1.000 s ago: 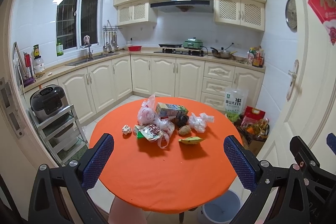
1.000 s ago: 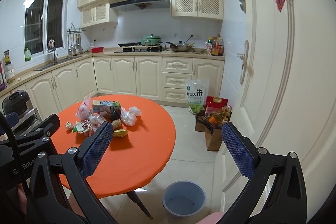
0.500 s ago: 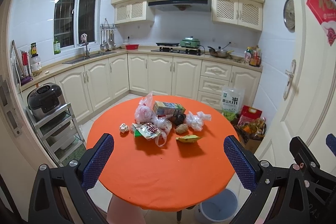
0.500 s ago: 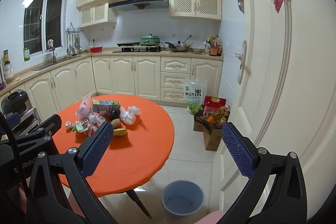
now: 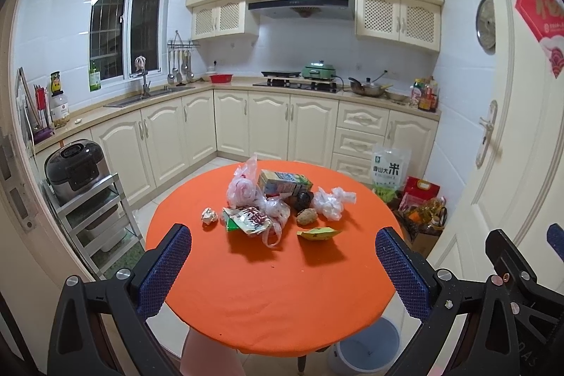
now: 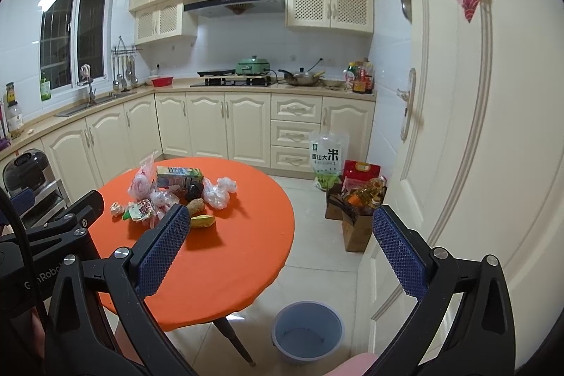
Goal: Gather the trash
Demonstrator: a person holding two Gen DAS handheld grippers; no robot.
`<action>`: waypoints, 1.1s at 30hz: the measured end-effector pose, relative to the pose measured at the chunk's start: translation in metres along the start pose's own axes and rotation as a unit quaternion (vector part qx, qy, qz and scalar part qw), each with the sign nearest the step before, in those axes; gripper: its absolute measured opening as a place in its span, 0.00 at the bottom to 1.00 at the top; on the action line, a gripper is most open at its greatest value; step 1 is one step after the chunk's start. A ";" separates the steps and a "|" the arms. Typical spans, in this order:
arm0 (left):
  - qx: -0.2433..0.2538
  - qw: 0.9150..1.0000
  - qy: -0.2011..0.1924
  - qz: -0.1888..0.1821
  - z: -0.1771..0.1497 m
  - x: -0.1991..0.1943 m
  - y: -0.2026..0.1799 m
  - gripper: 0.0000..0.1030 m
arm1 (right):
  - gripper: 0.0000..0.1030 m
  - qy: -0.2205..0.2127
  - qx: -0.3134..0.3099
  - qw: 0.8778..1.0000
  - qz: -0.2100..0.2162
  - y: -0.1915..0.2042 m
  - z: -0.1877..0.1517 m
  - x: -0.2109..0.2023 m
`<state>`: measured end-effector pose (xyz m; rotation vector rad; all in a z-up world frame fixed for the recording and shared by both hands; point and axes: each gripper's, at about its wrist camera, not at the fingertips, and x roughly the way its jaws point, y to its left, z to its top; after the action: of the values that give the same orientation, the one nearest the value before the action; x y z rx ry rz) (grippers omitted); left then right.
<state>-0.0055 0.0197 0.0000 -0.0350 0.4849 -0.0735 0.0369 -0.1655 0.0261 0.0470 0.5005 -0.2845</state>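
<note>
A pile of trash lies on the round orange table (image 5: 282, 288): a crumpled paper ball (image 5: 209, 216), a snack wrapper (image 5: 246, 219), plastic bags (image 5: 243, 189), a drink carton (image 5: 283, 182), a white bag (image 5: 331, 201) and a banana peel (image 5: 319, 232). The pile also shows in the right wrist view (image 6: 176, 196). A blue bin (image 6: 307, 330) stands on the floor by the table. My left gripper (image 5: 282, 270) is open and empty, held above the table's near side. My right gripper (image 6: 278, 252) is open and empty, to the right of the table, above the bin.
A white door (image 6: 476, 147) is close on the right. Bags and boxes (image 6: 356, 199) sit on the floor by the door. A metal rack with a rice cooker (image 5: 75, 168) stands left of the table. Kitchen cabinets (image 5: 282, 129) line the far wall.
Both views have shifted slightly; the table and trash sit a little lower and farther in the frames. Both grippers stay open and empty.
</note>
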 end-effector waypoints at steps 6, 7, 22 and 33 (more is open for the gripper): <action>-0.008 1.000 0.019 -0.005 0.007 0.019 0.020 0.99 | 1.00 0.012 -0.009 1.000 0.014 0.018 0.005 0.013; -0.010 1.000 0.023 -0.006 0.009 0.023 0.024 0.99 | 1.00 0.018 -0.012 1.000 0.017 0.023 0.007 0.018; -0.032 0.989 0.144 0.011 0.026 0.133 0.103 0.99 | 1.00 0.110 -0.017 0.994 0.006 0.096 0.000 0.108; -0.050 0.970 0.239 -0.007 0.026 0.226 0.166 0.99 | 1.00 0.236 0.016 0.971 0.017 0.128 -0.029 0.206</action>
<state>0.2159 0.1680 -0.0907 -0.1223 0.9716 -0.0720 0.2323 -0.0923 -0.1019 0.1574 0.9673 -0.2482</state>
